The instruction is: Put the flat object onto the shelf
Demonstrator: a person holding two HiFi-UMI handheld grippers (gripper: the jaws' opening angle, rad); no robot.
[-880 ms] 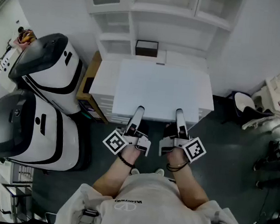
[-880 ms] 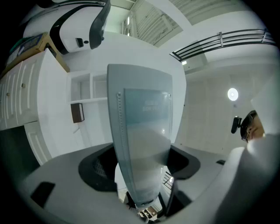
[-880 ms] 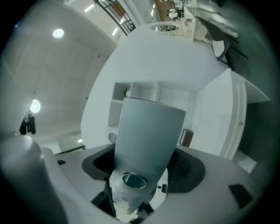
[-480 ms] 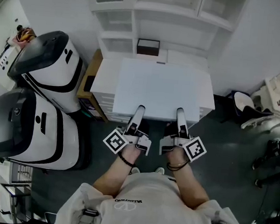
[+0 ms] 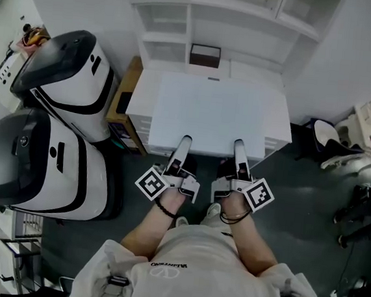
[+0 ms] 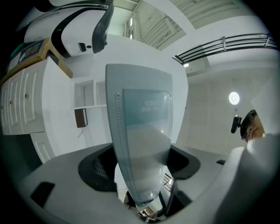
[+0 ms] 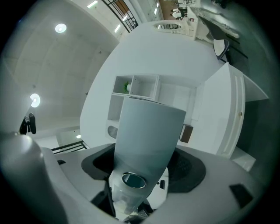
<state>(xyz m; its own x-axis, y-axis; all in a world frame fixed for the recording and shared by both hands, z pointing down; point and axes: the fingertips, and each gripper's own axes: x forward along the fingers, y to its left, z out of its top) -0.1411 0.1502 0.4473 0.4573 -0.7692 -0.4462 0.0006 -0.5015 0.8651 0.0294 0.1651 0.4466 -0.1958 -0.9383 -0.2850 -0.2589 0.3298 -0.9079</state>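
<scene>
A large flat white board (image 5: 211, 114) is held level in front of the white shelf unit (image 5: 231, 15). Both grippers grip its near edge, and the board hides their lower jaws. My left gripper (image 5: 185, 141) is shut on the edge left of centre. My right gripper (image 5: 238, 145) is shut on it right of centre. In the left gripper view one pale finger (image 6: 140, 144) fills the middle. The right gripper view shows its finger (image 7: 146, 135) pointing at the shelf cubbies (image 7: 135, 87).
A small brown box (image 5: 205, 55) sits on a low shelf just beyond the board's far edge. Two big white-and-black machines (image 5: 61, 80) stand at the left beside a wooden cabinet (image 5: 121, 99). White drawers (image 5: 139, 124) lie under the board. A white chair (image 5: 330, 142) is at the right.
The board and both grippers keep the same hold. The whole scene has shifted slightly in the head view, and the shelf and brown box now sit higher in the frame.
</scene>
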